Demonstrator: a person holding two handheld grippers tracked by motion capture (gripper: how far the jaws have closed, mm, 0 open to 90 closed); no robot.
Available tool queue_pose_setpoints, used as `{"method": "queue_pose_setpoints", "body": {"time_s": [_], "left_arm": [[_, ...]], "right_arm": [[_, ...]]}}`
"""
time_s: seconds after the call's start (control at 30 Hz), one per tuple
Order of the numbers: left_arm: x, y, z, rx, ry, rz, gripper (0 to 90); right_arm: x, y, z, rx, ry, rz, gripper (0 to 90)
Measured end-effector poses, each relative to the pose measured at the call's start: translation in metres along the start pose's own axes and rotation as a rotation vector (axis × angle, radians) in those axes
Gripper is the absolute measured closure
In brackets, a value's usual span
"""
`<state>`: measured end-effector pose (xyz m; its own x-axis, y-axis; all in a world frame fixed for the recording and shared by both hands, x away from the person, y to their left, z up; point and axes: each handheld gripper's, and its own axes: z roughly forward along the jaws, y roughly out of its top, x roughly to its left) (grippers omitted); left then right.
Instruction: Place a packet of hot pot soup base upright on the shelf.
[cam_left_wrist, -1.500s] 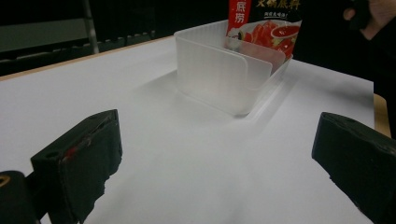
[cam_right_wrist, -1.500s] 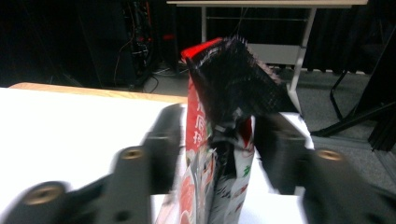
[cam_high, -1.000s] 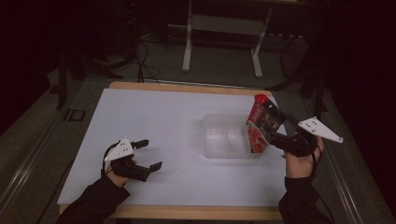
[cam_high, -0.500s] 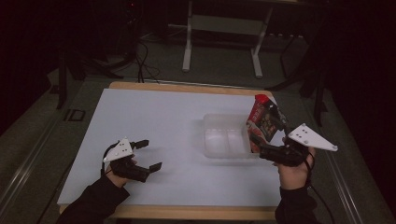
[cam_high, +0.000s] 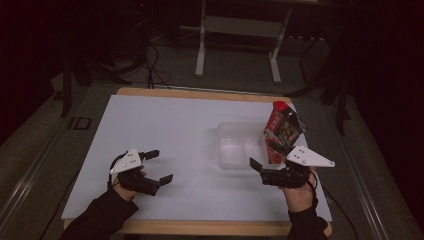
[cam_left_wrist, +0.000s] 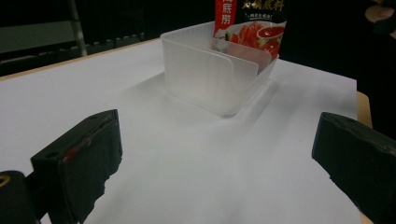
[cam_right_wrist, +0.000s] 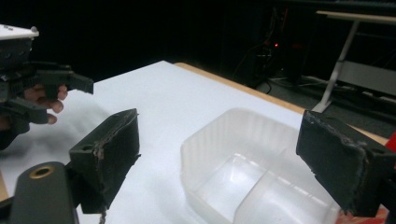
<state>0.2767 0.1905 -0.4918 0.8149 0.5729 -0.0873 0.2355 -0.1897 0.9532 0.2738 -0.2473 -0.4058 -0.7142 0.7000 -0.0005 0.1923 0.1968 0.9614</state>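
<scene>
A clear plastic container (cam_high: 239, 146) with a divider sits right of centre on the white table (cam_high: 165, 125). A red food packet (cam_high: 281, 131) stands upright in its right compartment, leaning on the wall. My right gripper (cam_high: 267, 163) is just in front of the container, open and holding nothing. In the right gripper view its jaws (cam_right_wrist: 233, 158) frame the container (cam_right_wrist: 219, 140). My left gripper (cam_high: 161, 165) rests open near the front left of the table. In the left gripper view, that gripper (cam_left_wrist: 219, 154) faces the container (cam_left_wrist: 210, 79) and the packet (cam_left_wrist: 252, 23).
The table's wooden edge (cam_high: 200, 95) runs along the far side, with a white metal stand (cam_high: 237, 30) and cables on the dark floor beyond. The left gripper (cam_right_wrist: 65, 100) and the hand holding it appear at the left of the right gripper view.
My right gripper has drawn back from the packet toward the near edge and swung left. The packet stays standing in the container. The left gripper has not moved.
</scene>
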Motion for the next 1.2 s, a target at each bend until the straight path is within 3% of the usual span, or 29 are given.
{"method": "queue_pose_setpoints", "body": {"time_s": [0.2,0.5,0.7,1.03,1.2], "left_arm": [[-0.001,0.0,0.0,-0.001,-0.006,0.003,1.8],[-0.002,0.0,0.0,0.0,-0.009,0.01,1.8],[-0.002,-0.001,0.0,0.005,-0.018,0.009,1.7],[-0.003,-0.002,0.0,0.012,-0.024,0.016,1.8],[-0.003,-0.003,0.002,0.018,-0.029,0.02,1.8]], "right_arm": [[0.003,-0.012,0.004,0.019,0.028,0.013,13.2],[0.004,-0.024,0.005,0.031,0.046,-0.018,13.4],[0.005,-0.035,0.006,0.101,0.089,-0.009,13.9],[0.006,-0.05,0.003,0.15,0.068,-0.048,13.7],[0.003,-0.058,-0.002,0.176,0.059,-0.032,13.4]]}}
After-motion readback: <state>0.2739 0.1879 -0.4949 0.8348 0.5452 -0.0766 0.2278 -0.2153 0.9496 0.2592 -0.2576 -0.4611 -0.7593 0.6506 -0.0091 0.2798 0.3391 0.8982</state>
